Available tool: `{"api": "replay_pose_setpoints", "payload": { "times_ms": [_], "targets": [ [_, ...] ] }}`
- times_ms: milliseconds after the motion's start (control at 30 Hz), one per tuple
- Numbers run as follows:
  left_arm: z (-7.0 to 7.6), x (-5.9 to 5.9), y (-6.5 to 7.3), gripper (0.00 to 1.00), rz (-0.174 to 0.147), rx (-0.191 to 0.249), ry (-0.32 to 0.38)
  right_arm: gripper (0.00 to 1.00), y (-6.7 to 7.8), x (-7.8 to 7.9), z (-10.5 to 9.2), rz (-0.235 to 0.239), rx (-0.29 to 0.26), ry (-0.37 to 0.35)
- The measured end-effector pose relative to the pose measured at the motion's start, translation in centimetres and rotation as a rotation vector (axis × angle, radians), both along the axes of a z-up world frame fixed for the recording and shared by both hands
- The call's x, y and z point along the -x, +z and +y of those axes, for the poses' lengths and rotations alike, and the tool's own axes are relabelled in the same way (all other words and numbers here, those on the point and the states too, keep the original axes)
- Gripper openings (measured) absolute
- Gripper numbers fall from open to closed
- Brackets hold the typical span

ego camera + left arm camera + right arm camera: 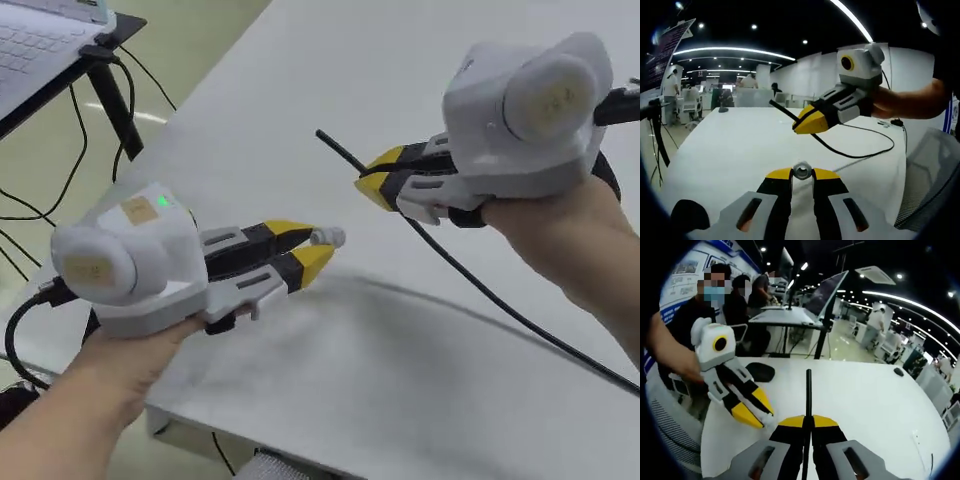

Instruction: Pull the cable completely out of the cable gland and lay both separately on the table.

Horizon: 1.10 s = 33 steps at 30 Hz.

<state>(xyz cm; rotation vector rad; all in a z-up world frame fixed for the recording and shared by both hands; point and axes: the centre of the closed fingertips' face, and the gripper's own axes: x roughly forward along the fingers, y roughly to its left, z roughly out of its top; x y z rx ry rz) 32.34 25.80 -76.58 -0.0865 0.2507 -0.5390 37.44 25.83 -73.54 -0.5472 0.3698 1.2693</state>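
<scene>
Cable [470, 280] and cable gland [329, 238] are apart, each held in its own gripper above the white table [250, 120]. In the head view the left hand [120, 360] comes in from the lower left with its forearm angled up toward the bench, wrapped under the body of the left gripper [318, 246], whose yellow-tipped jaws point to the right and lie roughly level. Those jaws are clenched on the small pale grey gland, which sits right at their tips; in the left gripper view the gland [801, 170] shows as a ring with a dark bore, pinched between the two yellow tips. The right hand [560, 225] enters from the right edge, higher in the picture, its wrist bent so that the right gripper [372, 186] points left and slightly down, toward the other gripper. Its jaws are squeezed tight on the black cable, a short way back from the free end. That end sticks out up and to the left of the tips, and the rest of the cable trails down and to the right across the table to the picture's edge. In the right gripper view the cable [808, 390] runs straight up between the closed jaws, with the left gripper [760, 416] just beside it on the left. The two sets of tips are near each other without touching.
</scene>
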Motion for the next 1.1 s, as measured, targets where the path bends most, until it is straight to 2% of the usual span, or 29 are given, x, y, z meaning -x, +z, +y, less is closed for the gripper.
{"api": "replay_pose_setpoints", "payload": {
  "times_ms": [33, 67, 100, 133, 200, 233, 267, 333, 367, 433, 500, 533, 567, 600, 633, 667, 700, 767, 800, 833, 867, 900, 933, 967, 1000, 1033, 1100],
  "targets": [
    [0.6, -0.4, -0.4, 0.14, 0.002, -0.002, 0.034, 0.0, -0.8, -0.4, 0.8, 0.018, 0.0, -0.003],
    [0.9, -0.8, -1.1, 0.14, 0.017, -0.008, 0.048, 0.0, -1.1, -0.5, 1.0, 0.031, 0.001, -0.011],
    [1.1, -1.0, -1.4, 0.14, 0.018, -0.016, 0.054, 0.0, -2.0, -1.2, 1.5, 0.048, 0.006, -0.04],
    [2.0, -1.6, -1.8, 0.14, 0.012, -0.036, 0.107, 0.0, -2.4, -1.5, 1.8, 0.048, 0.01, -0.047],
    [1.8, -1.9, -2.1, 0.14, 0.02, -0.034, 0.086, 0.0, -3.3, -2.4, 2.3, 0.06, 0.012, -0.08],
    [2.0, -2.4, -2.2, 0.14, 0.013, -0.042, 0.097, 0.0, -3.9, -3.0, 2.7, 0.075, 0.008, -0.107],
    [2.0, -2.7, -2.4, 0.14, 0.017, -0.057, 0.095, 0.0, -4.5, -3.2, 2.9, 0.104, 0.017, -0.123],
    [2.2, -3.1, -2.8, 0.14, 0.014, -0.097, 0.094, 0.0, -5.5, -3.8, 3.4, 0.109, 0.043, -0.134],
    [2.2, -3.2, -3.0, 0.15, 0.02, -0.103, 0.095, 0.0, -6.1, -3.8, 3.4, 0.125, 0.059, -0.136],
    [2.7, -3.5, -3.3, 0.15, 0.017, -0.131, 0.114, 0.0, -7.0, -4.1, 3.6, 0.124, 0.081, -0.147],
    [2.9, -3.6, -3.9, 0.15, 0.037, -0.138, 0.121, 0.0, -7.8, -4.5, 3.6, 0.126, 0.105, -0.162],
    [3.1, -3.6, -4.2, 0.15, 0.038, -0.172, 0.132, 0.0, -8.1, -4.8, 3.7, 0.121, 0.114, -0.17],
    [3.0, -3.6, -4.5, 0.15, 0.037, -0.192, 0.117, 0.0, -8.4, -5.0, 3.7, 0.114, 0.13, -0.176],
    [3.0, -3.6, -4.7, 0.15, 0.051, -0.2, 0.112, 0.0, -8.6, -5.3, 3.5, 0.096, 0.149, -0.185],
    [3.2, -3.8, -4.9, 0.15, 0.049, -0.224, 0.128, 0.0, -9.0, -5.2, 3.7, 0.094, 0.16, -0.181],
    [3.1, -3.9, -4.8, 0.15, 0.044, -0.215, 0.124, 0.0, -8.7, -5.5, 3.7, 0.095, 0.134, -0.209],
    [3.1, -3.9, -4.8, 0.15, 0.051, -0.209, 0.125, 0.0, -9.1, -5.4, 4.0, 0.113, 0.142, -0.201],
    [3.1, -4.0, -4.8, 0.15, 0.043, -0.233, 0.129, 0.0, -9.3, -5.8, 4.2, 0.095, 0.156, -0.198],
    [3.0, -4.0, -4.8, 0.15, 0.044, -0.229, 0.127, 0.0, -9.3, -5.9, 4.1, 0.089, 0.163, -0.201],
    [3.0, -4.0, -4.9, 0.15, 0.055, -0.222, 0.128, 0.0, -9.4, -6.1, 4.1, 0.088, 0.167, -0.207],
    [2.4, -3.5, -5.7, 0.16, 0.122, -0.198, 0.097, 0.01, -9.4, -6.2, 4.1, 0.096, 0.169, -0.218],
    [2.6, -3.8, -5.3, 0.19, 0.105, -0.17, 0.129, 0.04, -9.4, -6.3, 4.0, 0.095, 0.168, -0.224],
    [2.9, -3.9, -4.9, 0.34, 0.097, -0.17, 0.143, 0.08, -9.3, -6.5, 3.9, 0.09, 0.163, -0.237],
    [2.5, -4.4, -4.1, 0.5, 0.069, -0.112, 0.149, 0.12, -9.3, -6.8, 3.6, 0.099, 0.163, -0.258],
    [2.5, -4.6, -3.7, 0.63, 0.061, -0.083, 0.158, 0.16, -9.2, -7.0, 3.4, 0.098, 0.161, -0.278],
    [2.8, -4.6, -3.7, 0.76, 0.069, -0.098, 0.159, 0.21, -9.1, -7.4, 2.9, 0.092, 0.162, -0.298],
    [2.9, -4.5, -3.7, 0.8, 0.073, -0.111, 0.157, 0.28, -9.0, -7.8, 2.2, 0.095, 0.16, -0.329]
  ]
}}
